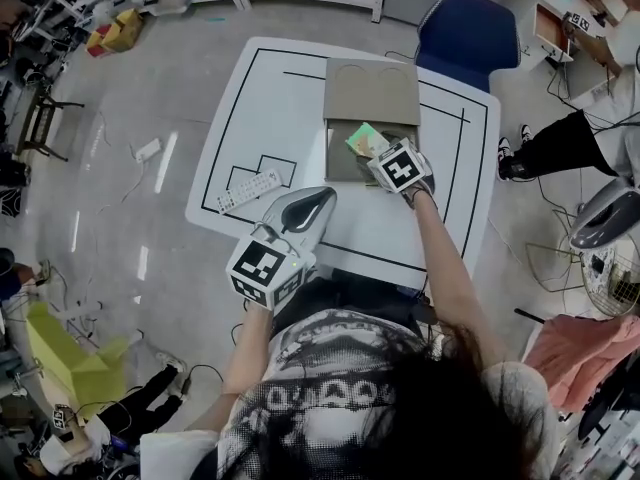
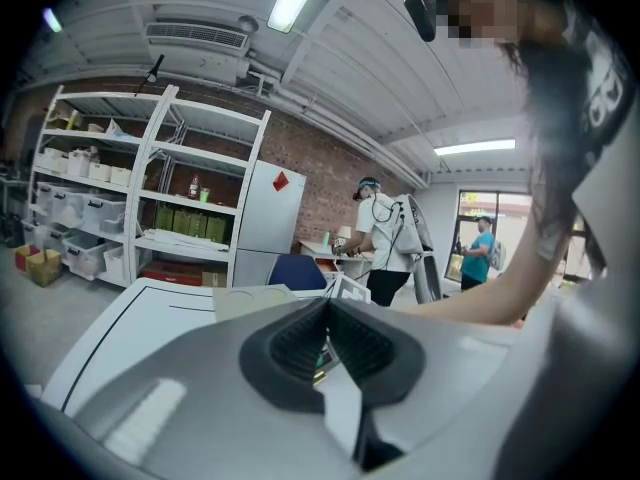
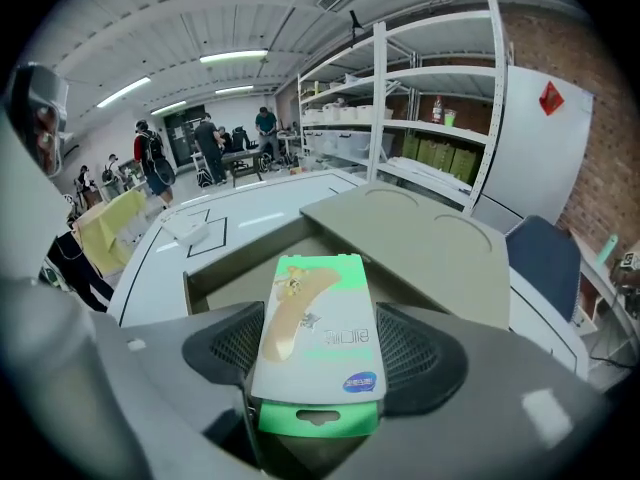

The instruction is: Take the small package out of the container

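The small package [image 3: 318, 343], a flat white and green card pack with a banana-like picture, sits between the pads of my right gripper [image 3: 320, 353], which is shut on its two long edges. In the head view the right gripper [image 1: 380, 158] holds the package [image 1: 362, 139] tilted up over the open brown cardboard box [image 1: 338, 160], whose lid flap [image 1: 372, 90] lies folded back. The box wall [image 3: 225, 268] and flap [image 3: 420, 233] lie just beyond the jaws. My left gripper [image 1: 322, 200] hangs over the table's near edge, its jaws [image 2: 327, 343] shut and empty.
The box stands on a white table [image 1: 265, 98] marked with black tape lines. A white remote-like device [image 1: 250, 190] lies at the table's left. A blue chair [image 1: 470, 28] stands behind the table, a person's legs [image 1: 560, 143] at its right. Shelves [image 2: 150, 188] and other people fill the room.
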Available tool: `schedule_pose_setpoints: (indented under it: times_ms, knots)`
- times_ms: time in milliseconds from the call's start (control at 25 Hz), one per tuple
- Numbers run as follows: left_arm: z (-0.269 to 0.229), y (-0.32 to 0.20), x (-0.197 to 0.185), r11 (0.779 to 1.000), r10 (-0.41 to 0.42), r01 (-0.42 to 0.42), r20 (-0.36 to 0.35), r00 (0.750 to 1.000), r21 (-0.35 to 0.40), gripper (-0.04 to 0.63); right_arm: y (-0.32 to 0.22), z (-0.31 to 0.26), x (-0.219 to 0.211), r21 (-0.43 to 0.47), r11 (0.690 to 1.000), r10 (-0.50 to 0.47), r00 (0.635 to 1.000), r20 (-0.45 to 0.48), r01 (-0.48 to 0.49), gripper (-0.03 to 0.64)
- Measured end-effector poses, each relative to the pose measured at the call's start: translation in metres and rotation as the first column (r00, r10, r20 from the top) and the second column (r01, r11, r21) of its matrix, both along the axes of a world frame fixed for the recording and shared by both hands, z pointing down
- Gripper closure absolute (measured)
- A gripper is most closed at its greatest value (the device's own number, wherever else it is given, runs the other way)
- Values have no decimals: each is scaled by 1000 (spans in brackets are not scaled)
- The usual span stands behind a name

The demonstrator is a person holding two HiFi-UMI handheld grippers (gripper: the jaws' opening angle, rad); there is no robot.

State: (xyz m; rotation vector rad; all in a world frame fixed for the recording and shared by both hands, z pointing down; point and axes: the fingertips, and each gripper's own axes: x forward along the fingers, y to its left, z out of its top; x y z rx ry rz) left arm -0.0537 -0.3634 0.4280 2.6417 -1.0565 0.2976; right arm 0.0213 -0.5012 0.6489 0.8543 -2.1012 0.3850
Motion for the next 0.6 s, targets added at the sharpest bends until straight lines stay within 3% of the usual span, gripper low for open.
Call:
schedule_pose_setpoints:
  times_ms: [280,600]
  knots:
    - [-3,7,-13,1000,-18,18,-10,1000,9,595,14,-56,-8,75,997,14,995,100,-22,254]
    - [-10,25,-23,1000,-12,12,-25,1000,23,595,66,-120,-20,173,984,5,987,158,-33,253]
